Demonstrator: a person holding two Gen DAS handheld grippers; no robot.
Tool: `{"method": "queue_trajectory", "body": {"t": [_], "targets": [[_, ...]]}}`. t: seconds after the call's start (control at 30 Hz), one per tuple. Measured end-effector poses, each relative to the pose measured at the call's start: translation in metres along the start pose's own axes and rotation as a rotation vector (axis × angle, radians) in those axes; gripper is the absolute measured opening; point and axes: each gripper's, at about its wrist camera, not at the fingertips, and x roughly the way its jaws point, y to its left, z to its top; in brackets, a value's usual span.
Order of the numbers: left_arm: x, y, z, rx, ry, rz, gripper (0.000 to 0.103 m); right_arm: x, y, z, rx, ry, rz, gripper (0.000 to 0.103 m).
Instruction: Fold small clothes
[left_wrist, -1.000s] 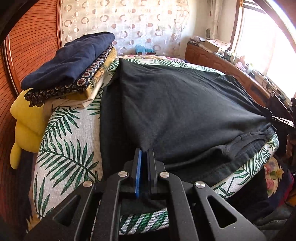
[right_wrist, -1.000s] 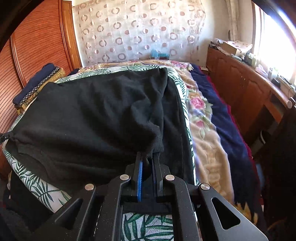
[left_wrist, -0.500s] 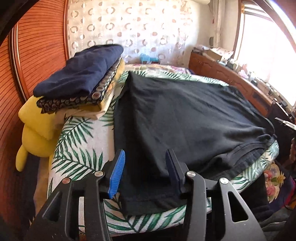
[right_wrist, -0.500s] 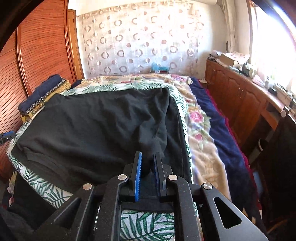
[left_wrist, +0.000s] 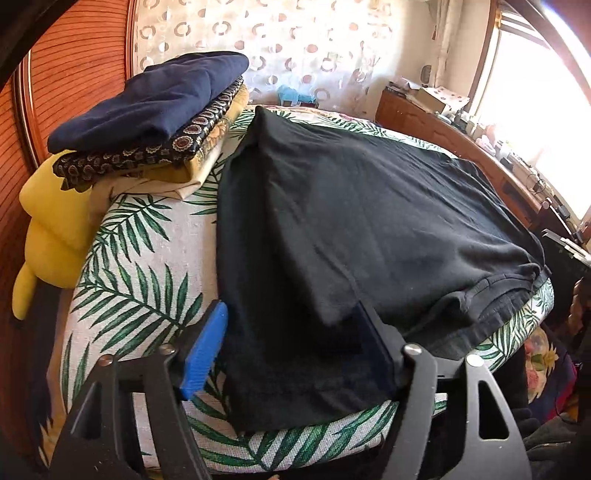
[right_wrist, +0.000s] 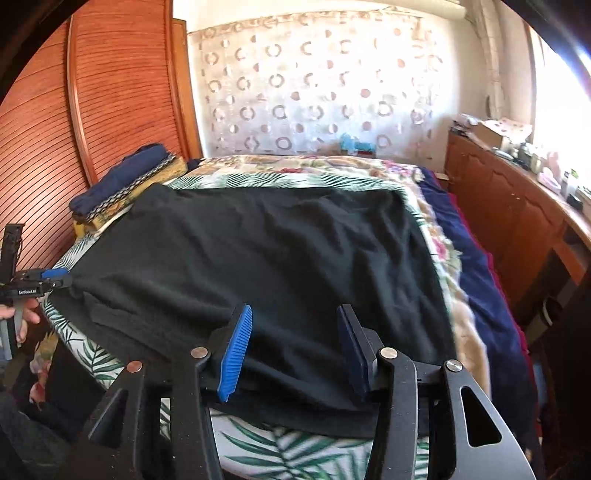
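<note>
A black garment (left_wrist: 369, 229) lies folded over on a palm-leaf cloth (left_wrist: 147, 288) on the bed. My left gripper (left_wrist: 291, 336) is at its near left corner. Its jaws are opening, and the cloth's edge lies loose between the blue pad (left_wrist: 205, 350) and the dark one. In the right wrist view the same garment (right_wrist: 277, 258) is spread flat. My right gripper (right_wrist: 295, 347) is at its near edge with its jaws opening, and the fabric between them is not pinched. A hand (right_wrist: 22, 317) holds the left gripper (right_wrist: 61, 278) at the far left.
A stack of folded clothes (left_wrist: 147, 110) with a navy piece on top sits at the cloth's far left, on a yellow cushion (left_wrist: 51, 229). A slatted wooden wardrobe (right_wrist: 92, 110) stands on the left. On the right are a dark blue blanket (right_wrist: 480, 280) and a wooden sideboard (right_wrist: 517, 210).
Both grippers were shut on the black garment's edge and have let it go, the left first and then the right. The lifted fold now lies flat, and the right gripper has drawn back.
</note>
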Motion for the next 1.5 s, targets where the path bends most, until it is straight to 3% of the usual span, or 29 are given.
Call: {"method": "queue_trajectory", "body": {"t": [0.33,0.43,0.6,0.7,0.77,0.8,1.17,1.5], "targets": [[0.001,0.002,0.001,-0.043,-0.031,0.02,0.077,0.039,0.02,0.001,-0.047,0.075,0.076,0.053],[0.001,0.002,-0.002,-0.04,-0.049,0.036,0.076,0.05,0.021,0.004,-0.061,0.098,0.061,0.067],[0.0,-0.003,-0.003,-0.012,-0.058,0.058,0.053,0.063,0.016,0.005,-0.057,0.122,0.034,0.073],[0.001,-0.009,-0.004,0.014,-0.057,0.05,0.034,0.065,0.015,0.007,-0.063,0.111,0.016,0.073],[0.002,-0.012,-0.004,0.025,-0.051,0.022,0.011,0.067,0.017,0.008,-0.057,0.107,0.015,0.073],[0.001,-0.018,-0.003,0.041,-0.054,0.027,0.009,0.069,0.017,0.009,-0.054,0.106,0.016,0.073],[-0.028,-0.098,0.04,0.212,-0.172,-0.059,0.007,0.048,0.004,0.001,0.003,0.08,0.012,0.073],[-0.035,-0.188,0.09,0.342,-0.245,-0.205,0.007,0.013,-0.014,-0.008,0.061,0.014,-0.008,0.073]]}}
